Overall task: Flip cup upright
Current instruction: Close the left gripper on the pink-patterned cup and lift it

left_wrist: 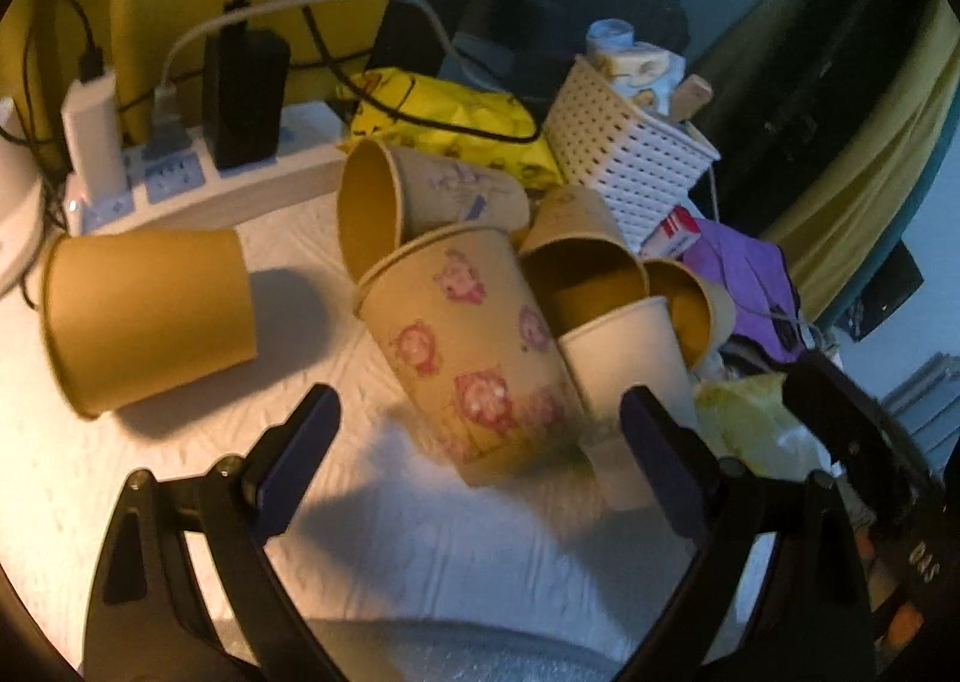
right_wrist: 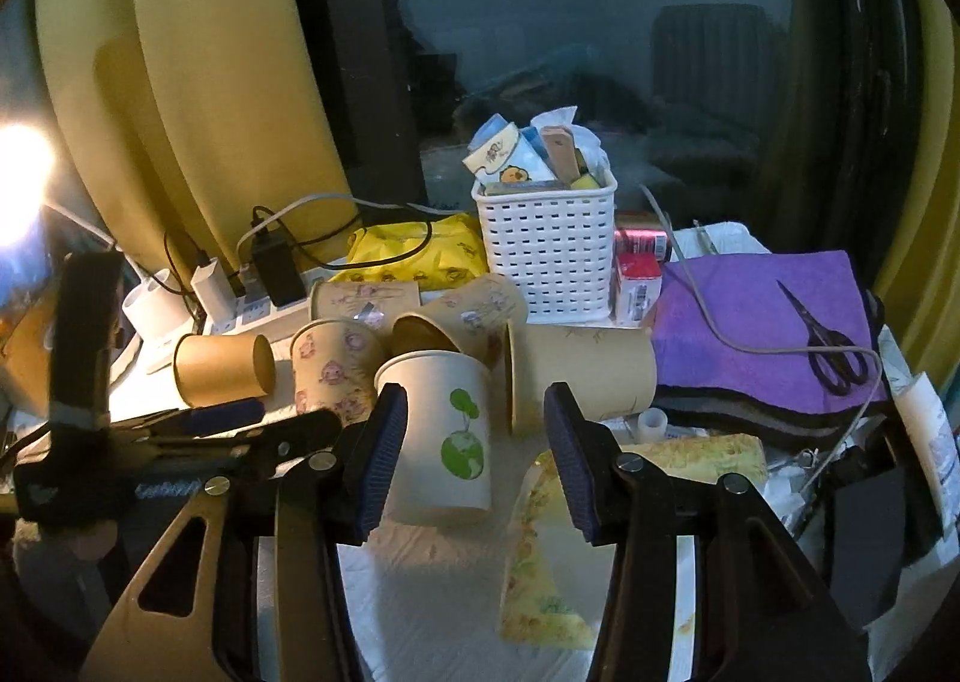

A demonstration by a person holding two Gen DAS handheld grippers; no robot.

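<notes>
Several paper cups crowd a white cloth. A pink-patterned cup (left_wrist: 462, 358) stands upright between my open left gripper (left_wrist: 480, 430) fingers, not gripped; it also shows in the right wrist view (right_wrist: 333, 364). A white cup with a green globe print (right_wrist: 441, 430) stands upright between the fingers of my open right gripper (right_wrist: 474, 442), its left side near the left pad (right_wrist: 381, 454); in the left wrist view it (left_wrist: 624, 358) is behind the pink cup. A plain brown cup (left_wrist: 144, 316) lies on its side at the left. Other cups (left_wrist: 414, 196) lie tipped behind.
A power strip with chargers (left_wrist: 180, 172) runs along the back left. A white basket (right_wrist: 546, 250) of items, a yellow packet (right_wrist: 420, 250), a purple cloth (right_wrist: 762, 322) with scissors (right_wrist: 828, 346) and a red box (right_wrist: 636, 280) crowd the back and right. The left gripper (right_wrist: 198, 430) shows at the left.
</notes>
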